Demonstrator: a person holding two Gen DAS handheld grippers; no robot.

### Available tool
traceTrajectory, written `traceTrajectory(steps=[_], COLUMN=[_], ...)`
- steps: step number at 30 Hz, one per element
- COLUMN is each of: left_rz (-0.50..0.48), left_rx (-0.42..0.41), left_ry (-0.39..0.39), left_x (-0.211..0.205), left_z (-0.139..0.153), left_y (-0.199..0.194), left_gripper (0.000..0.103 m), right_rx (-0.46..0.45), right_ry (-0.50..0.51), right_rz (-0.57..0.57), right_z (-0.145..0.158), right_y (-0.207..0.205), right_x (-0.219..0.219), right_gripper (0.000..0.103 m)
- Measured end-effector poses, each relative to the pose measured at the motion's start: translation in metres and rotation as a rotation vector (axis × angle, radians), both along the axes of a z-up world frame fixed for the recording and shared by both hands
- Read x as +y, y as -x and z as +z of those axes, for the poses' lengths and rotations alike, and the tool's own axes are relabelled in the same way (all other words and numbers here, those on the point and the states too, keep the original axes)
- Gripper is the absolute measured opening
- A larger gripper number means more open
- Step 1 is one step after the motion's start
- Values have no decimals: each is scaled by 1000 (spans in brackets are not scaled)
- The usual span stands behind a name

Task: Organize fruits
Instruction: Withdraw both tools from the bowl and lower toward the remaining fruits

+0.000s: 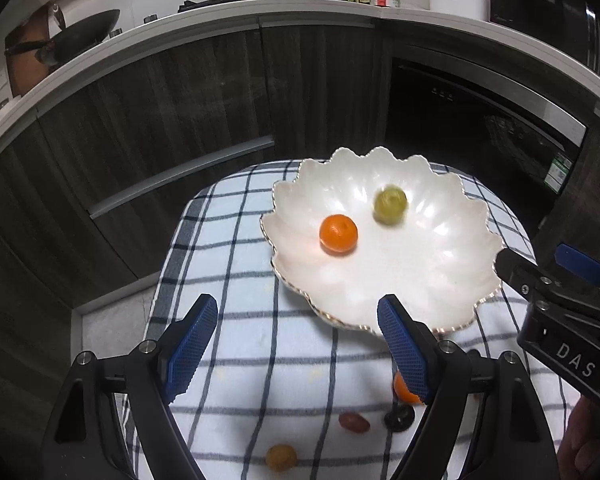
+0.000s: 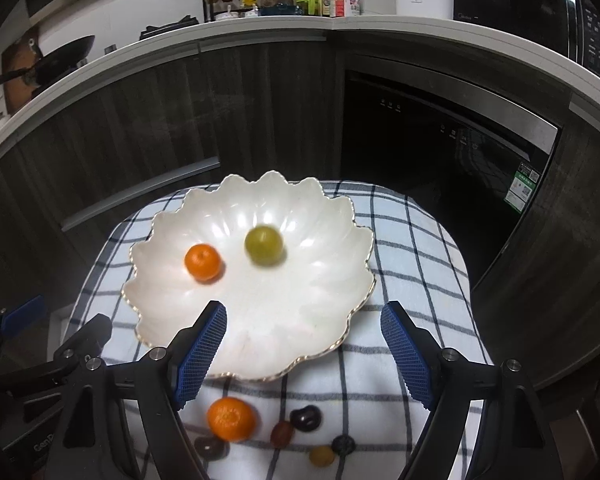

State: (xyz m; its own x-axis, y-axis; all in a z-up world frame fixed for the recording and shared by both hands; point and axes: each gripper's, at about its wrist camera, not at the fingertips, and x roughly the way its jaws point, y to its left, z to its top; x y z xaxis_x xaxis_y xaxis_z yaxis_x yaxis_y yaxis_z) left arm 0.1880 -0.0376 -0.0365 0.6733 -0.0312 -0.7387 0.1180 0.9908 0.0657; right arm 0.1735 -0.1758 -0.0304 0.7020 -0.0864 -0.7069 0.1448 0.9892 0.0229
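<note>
A white scalloped bowl (image 1: 432, 280) (image 2: 300, 312) sits on a checked cloth. In it lie an orange tangerine (image 1: 338, 234) (image 2: 203, 262) and a blurred green fruit (image 1: 389, 205) (image 2: 263, 246). On the cloth in front of the bowl lie another tangerine (image 2: 231, 418) (image 1: 402, 390), dark red and dark purple small fruits (image 2: 306, 417) (image 1: 353, 422) and a small yellow one (image 2: 322, 456) (image 1: 281, 457). My left gripper (image 1: 298, 344) is open and empty above the cloth. My right gripper (image 2: 304, 350) is open and empty over the bowl's near rim; it also shows in the left wrist view (image 1: 560, 296).
The checked cloth (image 2: 412, 248) covers a small rounded surface that drops off on all sides. Behind stand dark cabinets (image 1: 180, 112), a dark appliance door (image 2: 440, 148), and a white counter (image 2: 340, 24) with bottles, a wok and a white pot.
</note>
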Motion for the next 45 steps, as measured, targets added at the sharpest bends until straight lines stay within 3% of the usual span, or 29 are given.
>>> traceTrajectory(steps=[8,45], left_rz=[4,53], left_rx=[18,59], left_ry=[21,-21], left_x=[10,47], left_z=[-6,-63], left_y=[21,78], left_gripper=[82,82], right_rx=[9,91], right_ry=[-18,3], right_rz=[24,146], right_z=[-6,-61], right_y=[19,67], right_x=[10,58], right_gripper=[81,80])
